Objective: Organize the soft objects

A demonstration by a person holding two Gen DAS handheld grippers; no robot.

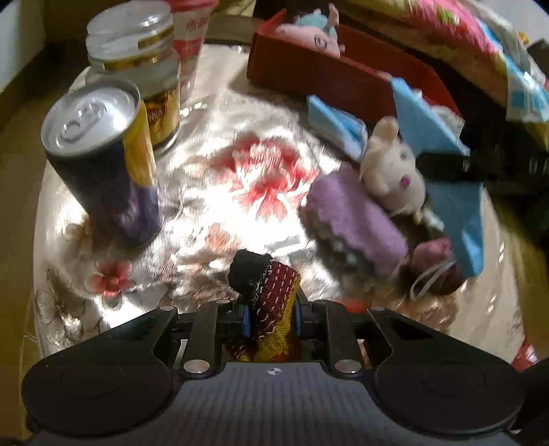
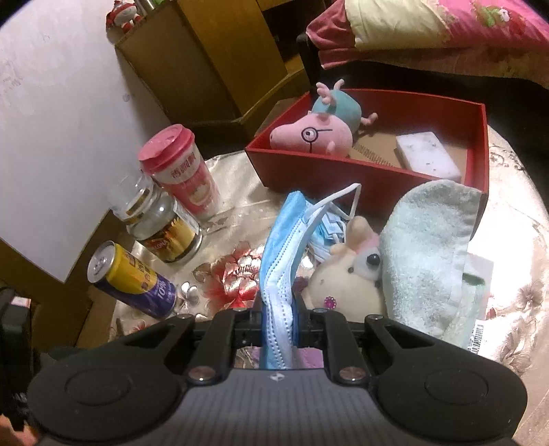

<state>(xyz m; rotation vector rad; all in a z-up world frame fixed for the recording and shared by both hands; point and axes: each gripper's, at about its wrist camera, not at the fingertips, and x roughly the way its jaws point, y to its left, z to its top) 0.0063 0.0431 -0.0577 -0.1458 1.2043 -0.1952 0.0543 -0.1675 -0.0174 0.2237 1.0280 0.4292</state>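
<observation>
My left gripper (image 1: 271, 308) is shut on a knitted red, yellow and black cloth (image 1: 271, 302), held above the table. My right gripper (image 2: 278, 308) is shut on a blue face mask (image 2: 284, 247), also seen in the left wrist view (image 1: 442, 161). A red box (image 2: 343, 171) at the back holds a pink pig plush (image 2: 315, 133) and a pale sponge (image 2: 429, 154). A cream rabbit plush (image 2: 346, 278), a light green towel (image 2: 425, 254) and more masks (image 2: 326, 230) lie before the box. A purple cloth (image 1: 353, 219) lies beside the rabbit (image 1: 391, 171).
On the left of the flowered tablecloth (image 2: 240, 274) stand a yellow and purple can (image 2: 133, 278), a glass jar (image 2: 161, 223) and a pink lidded cup (image 2: 185, 175). A wooden cabinet (image 2: 212, 61) and a bed with a pink quilt (image 2: 446, 31) are behind.
</observation>
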